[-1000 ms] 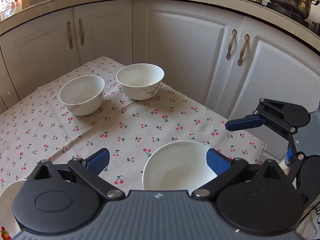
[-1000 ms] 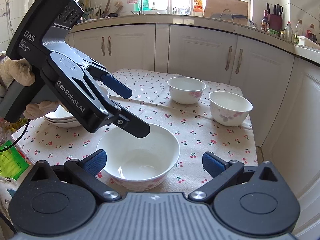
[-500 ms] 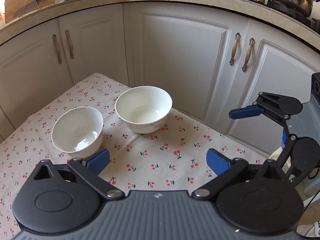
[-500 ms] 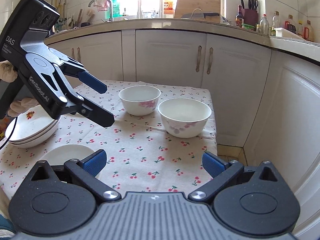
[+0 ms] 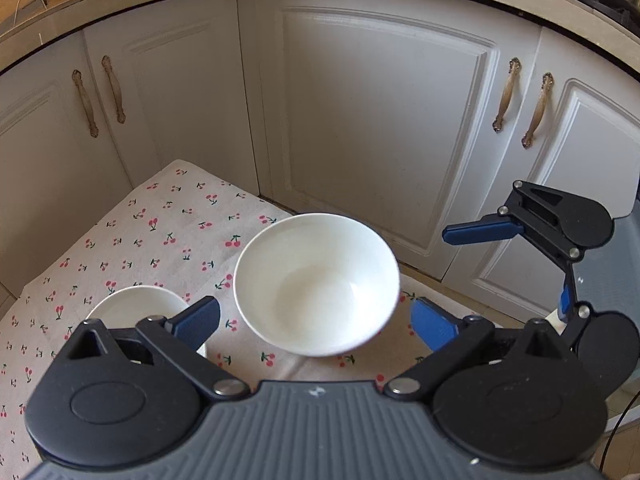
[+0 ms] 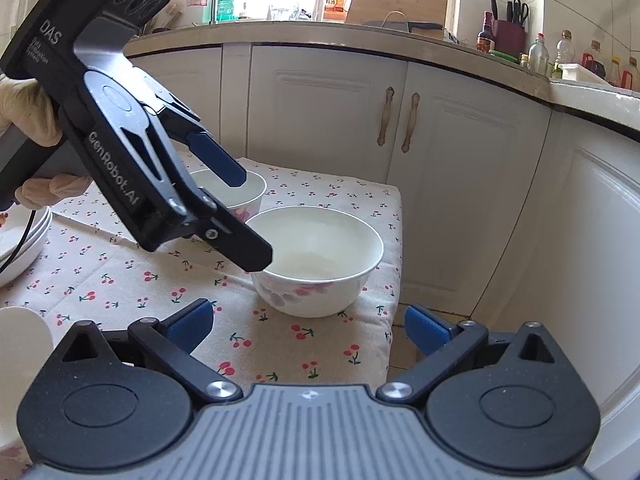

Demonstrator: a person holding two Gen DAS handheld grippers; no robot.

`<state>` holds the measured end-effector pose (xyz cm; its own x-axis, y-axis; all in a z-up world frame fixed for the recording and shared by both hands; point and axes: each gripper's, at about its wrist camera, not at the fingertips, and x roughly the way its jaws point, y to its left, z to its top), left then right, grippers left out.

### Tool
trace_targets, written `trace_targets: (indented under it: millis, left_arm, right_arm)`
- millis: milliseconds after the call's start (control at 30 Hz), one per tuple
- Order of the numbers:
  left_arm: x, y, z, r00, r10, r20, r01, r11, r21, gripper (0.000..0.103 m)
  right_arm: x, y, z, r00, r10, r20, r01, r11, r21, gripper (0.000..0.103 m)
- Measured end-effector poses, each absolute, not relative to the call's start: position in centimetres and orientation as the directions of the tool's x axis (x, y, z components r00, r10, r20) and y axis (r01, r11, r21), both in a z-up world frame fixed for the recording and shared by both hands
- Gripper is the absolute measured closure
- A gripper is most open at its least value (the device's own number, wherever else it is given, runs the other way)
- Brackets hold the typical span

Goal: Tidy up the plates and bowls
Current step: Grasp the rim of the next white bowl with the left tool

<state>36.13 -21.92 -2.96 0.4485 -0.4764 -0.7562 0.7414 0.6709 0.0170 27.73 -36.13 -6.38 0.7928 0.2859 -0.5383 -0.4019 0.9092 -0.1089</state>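
Two white bowls with pink flowers stand at the corner of the cherry-print table. The nearer bowl (image 5: pixel 316 280) (image 6: pixel 316 256) lies below and between the fingers of my left gripper (image 5: pixel 316 324) (image 6: pixel 248 216). Its jaws are closing, still wide, and the pads are clear of the rim. One blue pad hangs over the second bowl (image 5: pixel 132 308) (image 6: pixel 252 196), the other finger by the near bowl's rim. My right gripper (image 6: pixel 308 324) (image 5: pixel 506 268) is open and empty, just short of the near bowl.
A stack of plates (image 6: pixel 24 240) sits at the left edge of the tablecloth (image 6: pixel 120 280), and another white bowl (image 6: pixel 20 344) shows at the lower left. White cabinet doors (image 5: pixel 380 120) stand close behind the table corner. A gloved hand (image 6: pixel 24 116) holds the left gripper.
Both grippers have travelled across the table to the two corner bowls. The large bowl that lay under them a second ago has dropped out of the left view.
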Motion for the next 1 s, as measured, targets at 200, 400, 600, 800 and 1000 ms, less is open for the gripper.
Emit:
trace_targets:
  millis: [200, 400, 600, 800, 1000]
  left_arm:
    - [38.5, -22.7, -4.4, 0.435, -0.473, -0.766, 0.732, 0.681, -0.004, 0.003]
    - [40.1, -23.2, -5.3, 0.412, -0.475, -0.778, 0.729, 0.684, -0.032, 0.01]
    - [40.9, -23.3, -5.8, 0.389, -0.488, -0.782, 0.725, 0.685, -0.067, 0.022]
    - [41.3, -23.0, -6.0, 0.377, -0.499, -0.78, 0.722, 0.686, -0.089, 0.032]
    - [41.5, -22.9, -6.1, 0.369, -0.506, -0.78, 0.725, 0.682, -0.1, 0.034]
  right_arm:
    - [30.0, -35.9, -7.3, 0.793, 0.295, -0.533, -0.41, 0.906, -0.108, 0.0]
    - [31.4, -34.9, -8.0, 0.791, 0.297, -0.535, -0.432, 0.89, -0.144, 0.001]
    - [32.0, -34.7, -8.2, 0.789, 0.307, -0.532, -0.437, 0.889, -0.135, 0.011]
    - [32.2, -34.6, -8.3, 0.786, 0.304, -0.539, -0.432, 0.893, -0.127, 0.017]
    - [32.2, -34.6, -8.4, 0.784, 0.299, -0.544, -0.43, 0.894, -0.127, 0.017]
